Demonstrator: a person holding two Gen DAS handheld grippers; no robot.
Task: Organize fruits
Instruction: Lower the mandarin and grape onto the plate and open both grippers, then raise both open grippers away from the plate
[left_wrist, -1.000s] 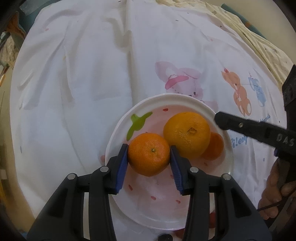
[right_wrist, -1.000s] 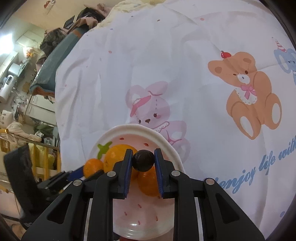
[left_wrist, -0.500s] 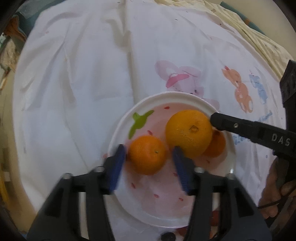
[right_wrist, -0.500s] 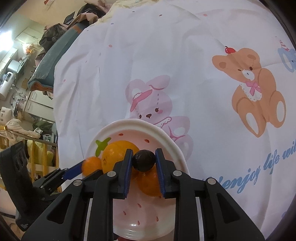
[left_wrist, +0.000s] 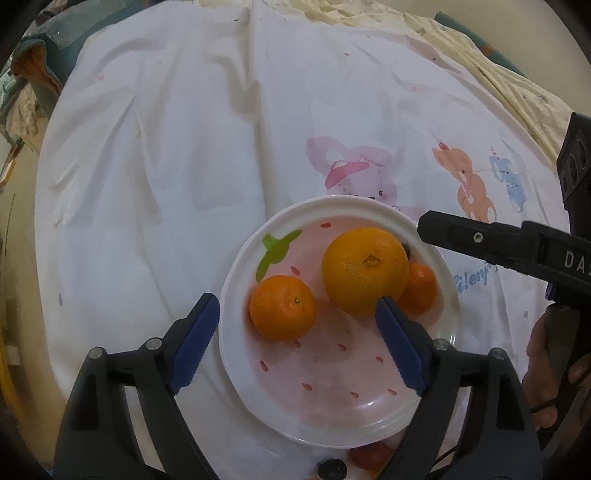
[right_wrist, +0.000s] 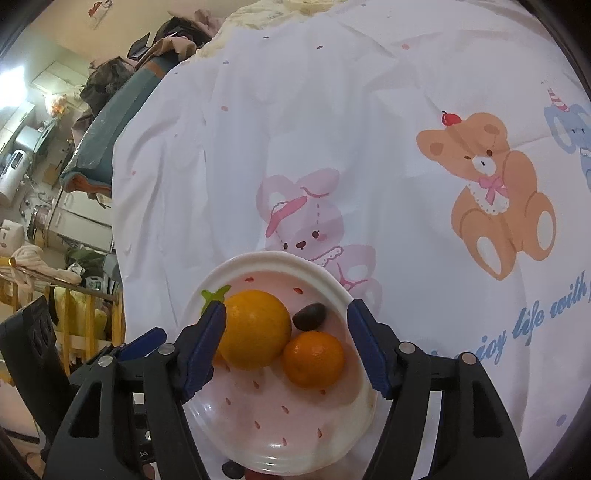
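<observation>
Fruit could be knocked off the plate (left_wrist: 236, 288) if the spread left tongs (left_wrist: 297, 325) and right tongs (right_wrist: 286, 343), both empty, are withdrawn past the large orange (left_wrist: 364, 271) carelessly.

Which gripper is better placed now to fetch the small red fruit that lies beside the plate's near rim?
Probably the left gripper: open, empty, with the red fruit showing just under it beside the plate. The right gripper, also open, barely sees it.

Both wrist cameras hang close above the plate (left_wrist: 236, 295) (right_wrist: 332, 284), looking down along their fingers from its near edge, sharing the plate and the cartoon-printed sheet (left_wrist: 184, 147) (right_wrist: 332, 110) beyond.
</observation>
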